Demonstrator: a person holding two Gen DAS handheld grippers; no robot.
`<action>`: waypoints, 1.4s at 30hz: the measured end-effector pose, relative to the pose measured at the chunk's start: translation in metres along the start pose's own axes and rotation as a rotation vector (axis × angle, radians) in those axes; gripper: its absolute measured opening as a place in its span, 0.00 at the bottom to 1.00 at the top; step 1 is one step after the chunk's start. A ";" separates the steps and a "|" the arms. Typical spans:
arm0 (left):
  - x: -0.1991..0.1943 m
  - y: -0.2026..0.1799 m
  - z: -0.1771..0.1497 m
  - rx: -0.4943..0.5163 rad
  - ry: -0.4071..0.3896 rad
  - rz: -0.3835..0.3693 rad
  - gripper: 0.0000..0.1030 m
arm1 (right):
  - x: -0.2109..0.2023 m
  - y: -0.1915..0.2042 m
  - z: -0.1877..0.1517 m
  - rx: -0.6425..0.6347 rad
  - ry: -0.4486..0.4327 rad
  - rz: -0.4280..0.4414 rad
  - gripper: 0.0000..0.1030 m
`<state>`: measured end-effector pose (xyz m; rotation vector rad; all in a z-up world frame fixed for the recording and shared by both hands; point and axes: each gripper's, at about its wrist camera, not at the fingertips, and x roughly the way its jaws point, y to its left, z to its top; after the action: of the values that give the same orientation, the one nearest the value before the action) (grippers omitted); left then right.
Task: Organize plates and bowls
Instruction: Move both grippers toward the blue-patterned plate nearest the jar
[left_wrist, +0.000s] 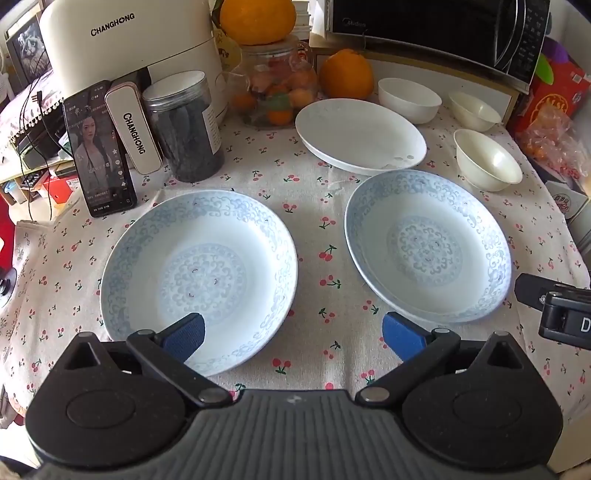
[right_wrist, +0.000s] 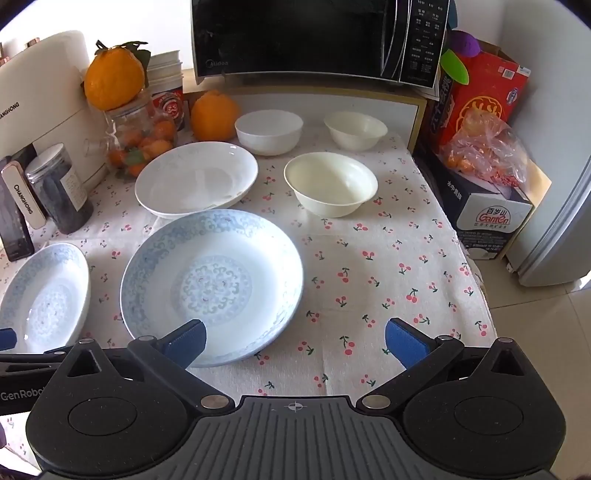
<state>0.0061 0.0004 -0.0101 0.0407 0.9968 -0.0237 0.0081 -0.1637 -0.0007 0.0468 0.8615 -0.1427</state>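
Where the left tongs (left_wrist: 293, 334) gape, one pad – dark – overlaps the patterned plate (left_wrist: 199, 273).

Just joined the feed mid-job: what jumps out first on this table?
Two blue-patterned plates lie side by side on the cherry-print cloth, nearest the open tools, left tool and right tool. Behind them sit a plain white plate and three separate white bowls, below a black microwave.
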 end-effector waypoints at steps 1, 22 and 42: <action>0.000 -0.001 0.000 0.002 -0.002 -0.001 1.00 | 0.000 -0.001 -0.001 0.001 0.000 0.000 1.00; 0.003 -0.004 0.000 0.042 0.005 -0.019 1.00 | 0.007 -0.003 -0.003 0.022 0.027 -0.007 1.00; 0.004 -0.012 0.008 0.132 -0.022 -0.016 1.00 | 0.010 -0.005 0.001 0.001 0.026 -0.031 1.00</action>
<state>0.0147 -0.0119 -0.0096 0.1530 0.9721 -0.1049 0.0150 -0.1703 -0.0075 0.0361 0.8888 -0.1721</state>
